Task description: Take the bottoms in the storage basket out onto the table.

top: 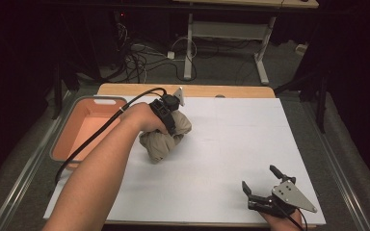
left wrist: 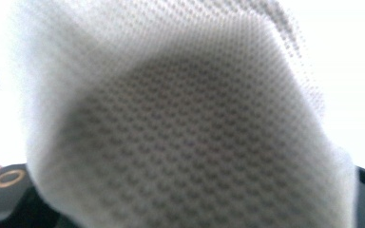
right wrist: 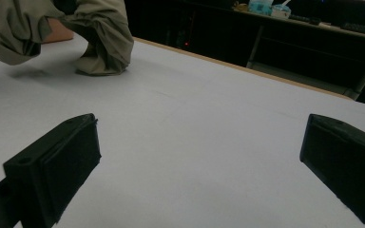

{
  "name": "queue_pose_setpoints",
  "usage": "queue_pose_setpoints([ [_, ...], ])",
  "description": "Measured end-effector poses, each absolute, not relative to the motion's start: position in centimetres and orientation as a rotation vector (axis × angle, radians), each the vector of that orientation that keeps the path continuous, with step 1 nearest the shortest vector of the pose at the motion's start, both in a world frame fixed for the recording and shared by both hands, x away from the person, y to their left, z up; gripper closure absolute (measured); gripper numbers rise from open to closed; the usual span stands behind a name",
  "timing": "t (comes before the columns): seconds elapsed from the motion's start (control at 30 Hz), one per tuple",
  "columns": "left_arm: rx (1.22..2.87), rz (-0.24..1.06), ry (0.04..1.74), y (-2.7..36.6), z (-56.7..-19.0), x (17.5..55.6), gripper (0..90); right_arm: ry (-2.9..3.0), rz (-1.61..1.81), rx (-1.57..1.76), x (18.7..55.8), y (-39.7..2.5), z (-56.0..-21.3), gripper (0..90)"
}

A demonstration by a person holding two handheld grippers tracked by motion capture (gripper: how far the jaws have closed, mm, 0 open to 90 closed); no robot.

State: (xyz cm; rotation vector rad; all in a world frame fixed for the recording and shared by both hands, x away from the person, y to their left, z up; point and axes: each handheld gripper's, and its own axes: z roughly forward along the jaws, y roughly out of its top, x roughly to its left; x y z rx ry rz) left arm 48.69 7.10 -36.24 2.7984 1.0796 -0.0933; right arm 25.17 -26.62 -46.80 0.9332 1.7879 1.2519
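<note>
A: The left gripper [top: 169,111] has the beige garment [top: 164,139] bunched in its jaws; part of the cloth hangs off the table and part rests on the white sheet [top: 221,144], just right of the pink bin [top: 84,127]; the mesh weave presses against that gripper's own camera.

B: So the hold is a clamp on a wad, not on an edge; I judge that the main risk; a loose fold could slide out and the whole bundle drop back beside the bin.

A: The trailing part near the bin's right wall could also catch on the rim if the cloth is carried that way; then it would drape over the edge rather than fall inside.

B: And the right gripper [top: 262,185]?

A: Well to the right of the bin, low over the sheet, jaws spread wide and empty; too far off to steady a slipping fold.
</note>
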Motion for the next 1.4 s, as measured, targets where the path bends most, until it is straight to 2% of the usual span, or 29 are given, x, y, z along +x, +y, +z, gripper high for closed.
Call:
queue_pose_setpoints([
  [0.27,2.749,-0.079,1.079,7.1,-38.9,48.9,53.3,1.790,1.247,0.935,25.2,-26.6,-46.9,0.4],
  [0.43,2.697,0.035,1.015,7.1,-40.0,48.6,52.9,1.787,1.246,0.934,25.2,-26.5,-46.9,0.4],
  [0.5,2.626,0.095,0.981,7.3,-40.8,48.3,52.9,1.787,1.246,0.935,25.2,-26.5,-46.9,0.4],
  [0.73,2.437,0.149,0.987,7.9,-42.6,48.2,52.6,1.783,1.243,0.937,25.3,-26.5,-46.9,0.4],
  [1.03,2.278,0.221,0.957,8.0,-44.3,47.6,49.5,1.775,1.243,0.936,25.5,-26.4,-46.9,0.5],
  [1.27,2.198,0.255,0.937,7.9,-45.5,47.2,43.2,1.775,1.240,0.937,25.6,-26.1,-47.0,0.4],
  [1.4,2.175,0.254,0.938,7.6,-46.3,47.2,33.4,1.775,1.236,0.935,25.7,-26.0,-47.0,0.4],
])
